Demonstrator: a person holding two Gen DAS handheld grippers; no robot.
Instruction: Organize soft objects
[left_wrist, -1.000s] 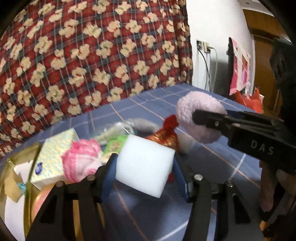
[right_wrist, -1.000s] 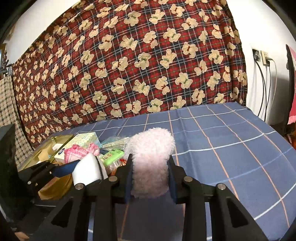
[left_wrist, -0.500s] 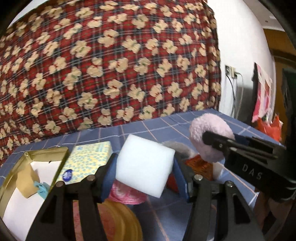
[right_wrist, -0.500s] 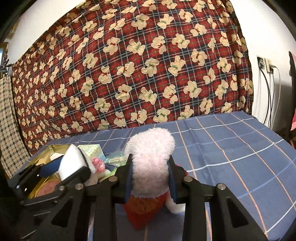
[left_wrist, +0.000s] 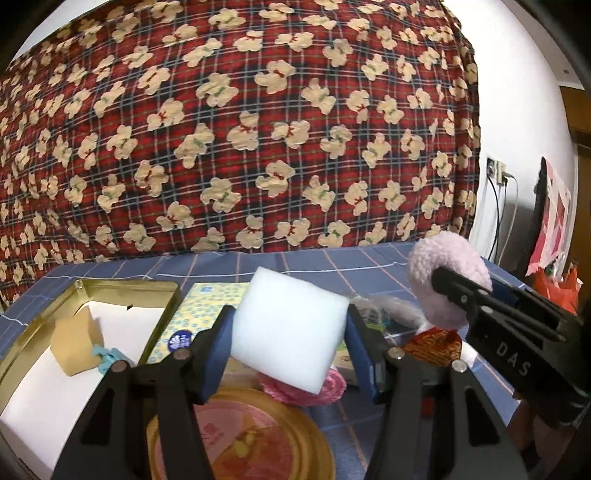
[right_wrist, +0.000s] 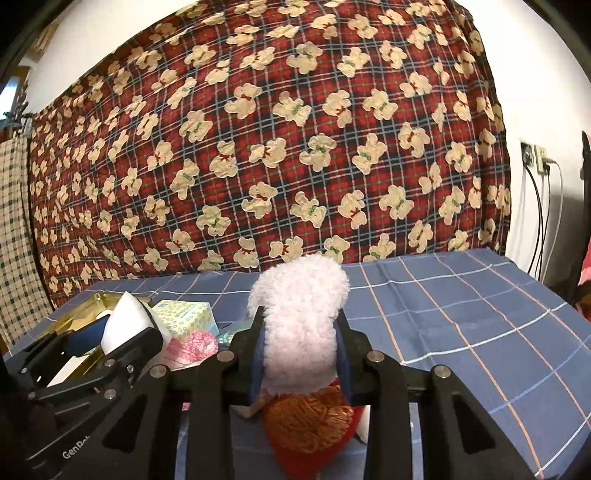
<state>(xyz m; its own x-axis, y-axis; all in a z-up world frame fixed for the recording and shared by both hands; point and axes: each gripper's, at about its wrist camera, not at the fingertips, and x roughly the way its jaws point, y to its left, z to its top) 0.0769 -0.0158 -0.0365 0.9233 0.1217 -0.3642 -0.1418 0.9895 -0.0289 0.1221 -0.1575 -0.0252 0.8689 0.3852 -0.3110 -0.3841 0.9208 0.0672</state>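
My left gripper is shut on a white foam sponge block and holds it above the table; the block also shows at the left of the right wrist view. My right gripper is shut on a fluffy pale pink plush toy whose red and gold body hangs below the fingers. The same plush appears at the right of the left wrist view. A pink knitted item lies under the sponge. An open gold tin with a white lining sits at the left.
A yellow tissue box lies beside the tin, with a round gold lid in front. A tan block with a blue clip lies in the tin. A blue checked cloth covers the table. A bear-print blanket hangs behind.
Both grippers have risen with their loads. The left has swung left toward the gold tin, which now shows more fully. The plush's red body now hangs clear of the table.
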